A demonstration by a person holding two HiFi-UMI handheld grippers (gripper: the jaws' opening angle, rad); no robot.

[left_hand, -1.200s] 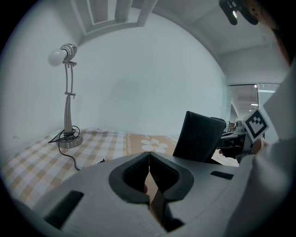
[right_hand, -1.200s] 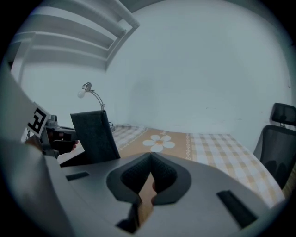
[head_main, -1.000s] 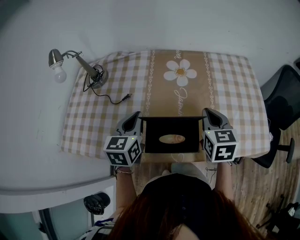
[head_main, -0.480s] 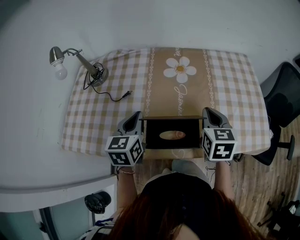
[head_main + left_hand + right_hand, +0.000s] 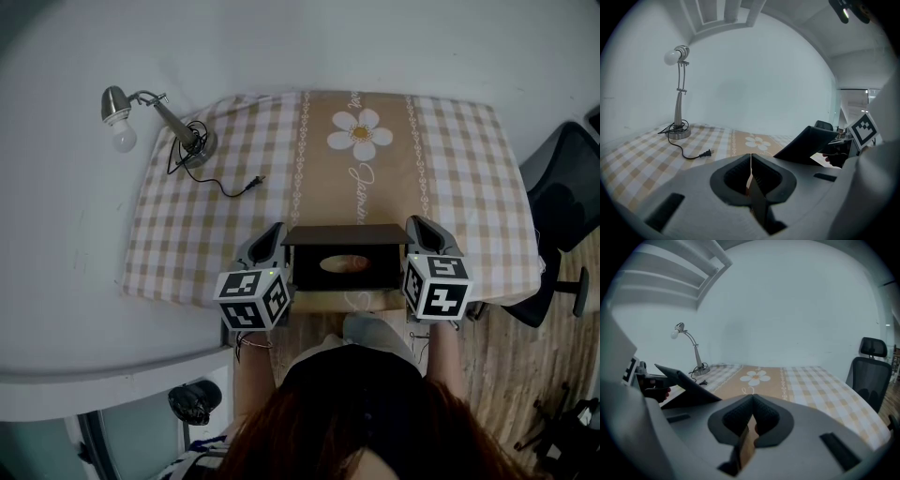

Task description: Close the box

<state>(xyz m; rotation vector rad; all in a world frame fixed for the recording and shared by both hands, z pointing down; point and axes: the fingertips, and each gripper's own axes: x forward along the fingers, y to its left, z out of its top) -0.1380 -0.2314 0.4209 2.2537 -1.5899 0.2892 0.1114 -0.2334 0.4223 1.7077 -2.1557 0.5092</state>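
While lid (image 5: 345, 234) hangs half-lowered over box (image 5: 342, 281) at near edge of desk (image 5: 450, 169), both holds matter. Left gripper (image 5: 273, 234) at box's left, right gripper (image 5: 417, 230) at box's right, fingers of each pressed together on thin brown edge of box. Lower both sides evenly — same pace, no twist. Ease pinch near bottom, else fingers likely trapped under lid. Lamp (image 5: 155, 117) well off to box's far left — no obstacle.

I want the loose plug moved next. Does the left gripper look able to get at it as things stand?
Not right away, I think: the left gripper is shut on the box. Once it lets go, the way looks free, with only bare cloth between it and the plug.
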